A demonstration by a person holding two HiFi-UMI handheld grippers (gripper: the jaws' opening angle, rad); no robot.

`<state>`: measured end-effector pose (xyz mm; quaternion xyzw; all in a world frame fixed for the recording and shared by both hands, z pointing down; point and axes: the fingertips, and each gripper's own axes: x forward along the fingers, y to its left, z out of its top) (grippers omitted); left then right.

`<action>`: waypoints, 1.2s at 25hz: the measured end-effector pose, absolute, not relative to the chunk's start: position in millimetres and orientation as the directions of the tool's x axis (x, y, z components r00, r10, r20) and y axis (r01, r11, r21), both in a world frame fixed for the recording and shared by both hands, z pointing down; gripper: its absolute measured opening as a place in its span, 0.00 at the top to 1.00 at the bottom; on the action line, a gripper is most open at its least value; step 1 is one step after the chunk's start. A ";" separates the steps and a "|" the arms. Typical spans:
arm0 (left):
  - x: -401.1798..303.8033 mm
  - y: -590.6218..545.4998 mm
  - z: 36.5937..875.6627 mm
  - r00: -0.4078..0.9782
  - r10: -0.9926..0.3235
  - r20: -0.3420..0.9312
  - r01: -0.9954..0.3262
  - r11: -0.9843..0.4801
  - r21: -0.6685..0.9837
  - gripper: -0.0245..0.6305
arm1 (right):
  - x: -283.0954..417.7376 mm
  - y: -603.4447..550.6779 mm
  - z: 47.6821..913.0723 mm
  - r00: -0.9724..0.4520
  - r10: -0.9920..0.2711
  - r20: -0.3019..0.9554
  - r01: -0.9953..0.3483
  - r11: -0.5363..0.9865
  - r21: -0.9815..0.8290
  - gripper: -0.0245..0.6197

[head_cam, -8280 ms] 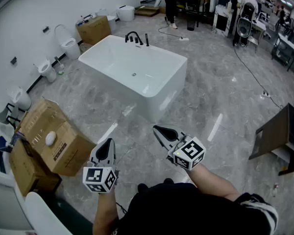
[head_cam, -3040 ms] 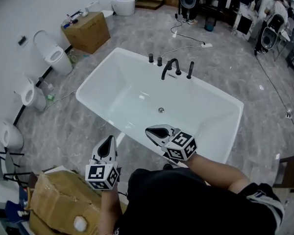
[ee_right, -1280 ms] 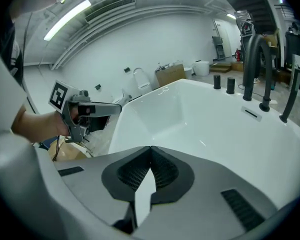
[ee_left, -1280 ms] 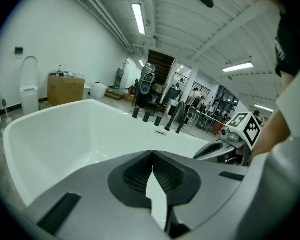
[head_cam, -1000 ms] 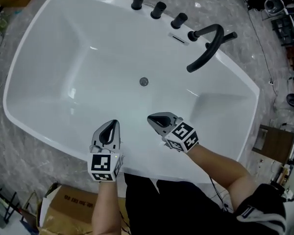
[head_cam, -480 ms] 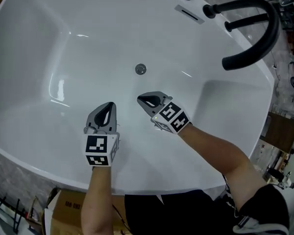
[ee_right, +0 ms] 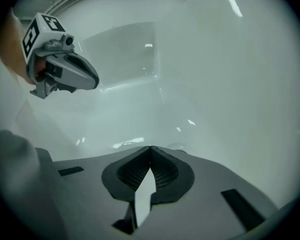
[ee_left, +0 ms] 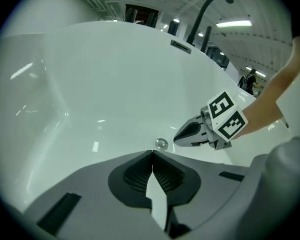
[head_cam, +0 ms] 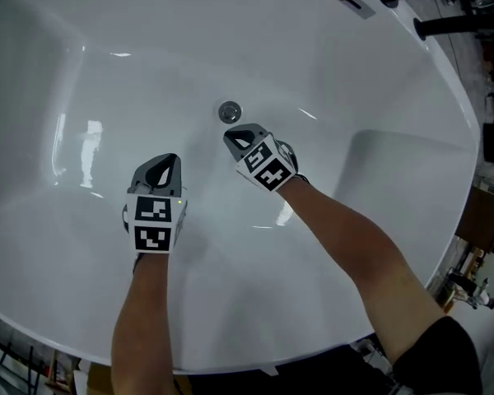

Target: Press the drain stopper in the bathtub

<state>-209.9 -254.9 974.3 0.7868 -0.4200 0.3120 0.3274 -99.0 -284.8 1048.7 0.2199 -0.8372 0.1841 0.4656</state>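
White bathtub (head_cam: 107, 56) fills the head view. Its metal drain stopper (head_cam: 230, 111) sits on the tub floor, just beyond the right gripper (head_cam: 235, 137), with the left gripper (head_cam: 166, 163) farther back. Left gripper view: jaws pressed together, empty. Right gripper view: jaws likewise closed, gripping nothing.

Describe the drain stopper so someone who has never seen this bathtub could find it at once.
Start with the big white bathtub that fills the head view. On its floor, just beyond the tip of the right gripper, sits the drain stopper. It is the only small round metal disc on the otherwise plain white surface.
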 end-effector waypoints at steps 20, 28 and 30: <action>-196.7 -253.0 1047.7 0.493 -0.420 0.762 -0.849 -0.422 0.316 0.94 | -58.9 -329.7 1169.5 -0.211 -0.189 0.959 -0.558 0.829 0.041 0.94; -205.7 -252.6 1053.2 0.494 -0.439 0.751 -0.855 -0.402 0.327 0.94 | -64.3 -333.5 1177.7 -0.151 -0.128 0.980 -0.552 0.833 0.023 0.93; -209.0 -250.7 1053.4 0.489 -0.438 0.754 -0.859 -0.390 0.331 0.94 | -68.3 -331.5 1177.5 -0.136 -0.133 0.982 -0.536 0.843 0.039 0.93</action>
